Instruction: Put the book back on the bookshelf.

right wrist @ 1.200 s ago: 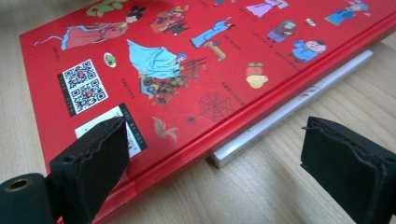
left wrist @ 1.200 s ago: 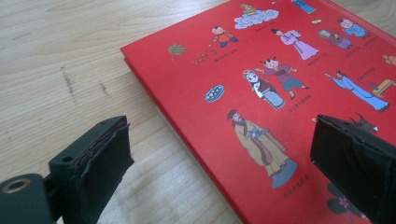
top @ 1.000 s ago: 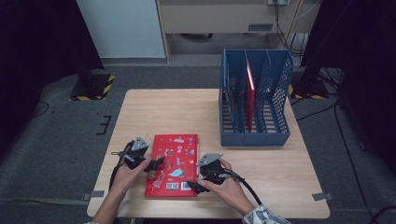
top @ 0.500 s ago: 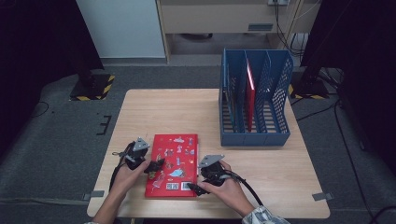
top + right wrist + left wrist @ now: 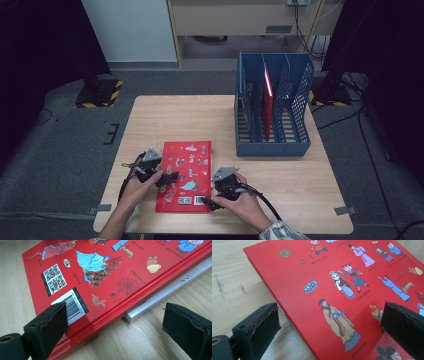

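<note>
A red picture book (image 5: 186, 172) lies flat on the wooden table (image 5: 175, 120), near the front. My left gripper (image 5: 166, 178) is open and straddles the book's left edge (image 5: 287, 302): one jaw is over the table, the other over the cover. My right gripper (image 5: 209, 202) is open at the near right corner. One of its jaws is over the barcode (image 5: 75, 305), the other over bare wood. In the right gripper view a thin white book (image 5: 172, 287) sticks out from under the red book (image 5: 105, 270).
A blue slotted file rack (image 5: 272, 145) stands at the back right of the table, with a red book (image 5: 268, 97) upright in one slot. The table's front edge is close behind both hands.
Almost nothing differs. Both grippers stay open at the book's sides; the right one has shifted slightly toward the near right corner.
</note>
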The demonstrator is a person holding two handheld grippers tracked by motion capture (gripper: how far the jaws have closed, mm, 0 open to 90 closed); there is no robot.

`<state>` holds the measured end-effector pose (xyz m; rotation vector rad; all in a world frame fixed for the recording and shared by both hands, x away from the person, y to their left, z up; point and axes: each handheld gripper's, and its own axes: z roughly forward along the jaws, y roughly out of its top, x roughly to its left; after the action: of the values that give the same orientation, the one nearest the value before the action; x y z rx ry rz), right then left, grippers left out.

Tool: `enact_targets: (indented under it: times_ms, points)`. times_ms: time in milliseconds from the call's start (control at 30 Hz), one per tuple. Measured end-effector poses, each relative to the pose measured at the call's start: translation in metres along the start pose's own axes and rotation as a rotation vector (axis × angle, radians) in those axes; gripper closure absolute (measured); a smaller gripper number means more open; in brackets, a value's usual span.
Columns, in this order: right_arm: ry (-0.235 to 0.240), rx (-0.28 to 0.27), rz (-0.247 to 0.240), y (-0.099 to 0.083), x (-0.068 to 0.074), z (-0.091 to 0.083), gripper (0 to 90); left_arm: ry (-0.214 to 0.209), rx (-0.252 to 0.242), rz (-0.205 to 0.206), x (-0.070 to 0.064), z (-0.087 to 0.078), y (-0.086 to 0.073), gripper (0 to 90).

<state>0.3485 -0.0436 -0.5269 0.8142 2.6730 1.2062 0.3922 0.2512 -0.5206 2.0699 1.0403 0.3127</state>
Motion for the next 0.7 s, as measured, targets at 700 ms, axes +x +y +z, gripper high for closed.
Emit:
enact_targets:
  times_ms: [700]
  points:
    - [0.01, 0.006, -0.002, -0.0006, -0.0011, 0.001, 6.5, -0.109, 0.011, -0.112, 0.0092, 0.0064, -0.0056, 0.0]
